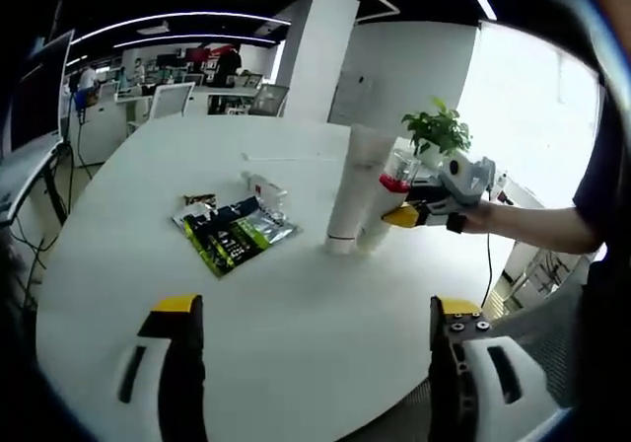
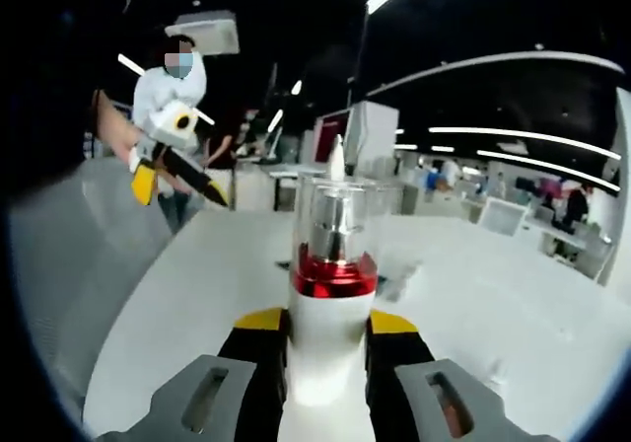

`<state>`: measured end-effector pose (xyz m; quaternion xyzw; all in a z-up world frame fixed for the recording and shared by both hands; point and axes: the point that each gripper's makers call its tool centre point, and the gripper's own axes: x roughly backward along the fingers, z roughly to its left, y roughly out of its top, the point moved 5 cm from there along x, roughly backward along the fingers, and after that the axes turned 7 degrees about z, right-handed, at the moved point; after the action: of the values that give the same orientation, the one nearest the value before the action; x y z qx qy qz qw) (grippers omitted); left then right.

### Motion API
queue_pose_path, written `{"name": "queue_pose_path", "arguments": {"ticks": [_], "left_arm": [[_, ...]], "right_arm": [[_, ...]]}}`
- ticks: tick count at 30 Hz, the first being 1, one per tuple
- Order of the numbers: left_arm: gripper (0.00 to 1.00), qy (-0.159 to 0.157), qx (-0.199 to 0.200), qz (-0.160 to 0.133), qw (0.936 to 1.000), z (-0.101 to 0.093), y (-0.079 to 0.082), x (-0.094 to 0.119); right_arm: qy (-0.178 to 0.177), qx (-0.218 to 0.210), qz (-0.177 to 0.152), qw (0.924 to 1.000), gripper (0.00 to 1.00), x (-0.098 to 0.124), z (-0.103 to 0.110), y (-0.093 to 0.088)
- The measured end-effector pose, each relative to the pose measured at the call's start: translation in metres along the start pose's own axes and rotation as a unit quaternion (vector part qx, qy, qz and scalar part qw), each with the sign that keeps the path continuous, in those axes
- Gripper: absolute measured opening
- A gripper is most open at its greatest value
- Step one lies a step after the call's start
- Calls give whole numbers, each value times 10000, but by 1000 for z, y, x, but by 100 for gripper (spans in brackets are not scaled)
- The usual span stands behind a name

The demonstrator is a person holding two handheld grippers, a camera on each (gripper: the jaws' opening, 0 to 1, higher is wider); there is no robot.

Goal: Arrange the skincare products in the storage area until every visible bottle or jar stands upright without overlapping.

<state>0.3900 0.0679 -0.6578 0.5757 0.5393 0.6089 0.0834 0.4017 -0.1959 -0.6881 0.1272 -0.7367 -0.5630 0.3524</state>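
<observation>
On a round white table (image 1: 296,294) in an open-plan office, the right gripper (image 2: 326,338) was clamped on a white pump bottle (image 2: 330,294), its yellow-tipped jaws pressed against either side of the bottle's body just below a red collar and a clear cap. In the right gripper view the bottle stood upright between the jaws, rising straight up the middle of the picture.

Seen from the left gripper view, the same right gripper (image 1: 406,215) reached in from the far side of the table, held by a person's hand (image 1: 473,217), and gripped the pump bottle (image 1: 389,205) beside a tall white tube (image 1: 357,187) that stood upright on its cap. The bottle and the tube stood so close that they appeared to touch, though contact could not be confirmed.

The left gripper (image 1: 314,329) hovered with its jaws wide apart and nothing between them, on the near side of the table, well apart from the tube. Beside the tube, on the side away from the right gripper, a dark green-and-black sachet (image 1: 235,230) lay flat on the table, with a small pale item (image 1: 264,187) lying just behind it, too blurred to identify. A potted green plant (image 1: 437,131) stood beyond the tube at the table's far edge. The left gripper (image 2: 177,176) also showed in the right gripper view, raised above the table.
</observation>
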Motion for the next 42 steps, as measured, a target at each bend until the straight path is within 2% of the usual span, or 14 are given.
{"name": "queue_pose_path", "arguments": {"ticks": [8,18,20,21,24,26,32,37,42], "left_arm": [[89,-29,-7,41,10000,1,1,-4],[89,-42,-18,31,10000,1,4,-6],[89,-38,-14,34,10000,2,3,-5],[89,-34,-8,35,10000,2,3,-5],[89,-35,-2,55,10000,2,1,-5],[89,-27,19,57,10000,2,0,-4],[88,-25,45,25,10000,2,1,-4],[88,-32,35,-8,10000,0,3,-4],[88,-26,17,-56,10000,-2,6,1]], "right_arm": [[107,-16,4,9999,22,-4,-11,-1],[122,-192,63,9997,23,-5,-11,-4],[136,-130,195,9996,23,-6,-10,-6],[152,-52,417,9990,22,-6,-10,-11],[182,-415,238,9987,23,-6,-8,-12],[149,-368,308,9987,24,-4,-7,-13],[113,-519,517,9972,32,-1,-4,-18],[-13,-700,471,9964,38,3,-3,-13],[-102,-835,573,9948,46,5,2,-11]]}}
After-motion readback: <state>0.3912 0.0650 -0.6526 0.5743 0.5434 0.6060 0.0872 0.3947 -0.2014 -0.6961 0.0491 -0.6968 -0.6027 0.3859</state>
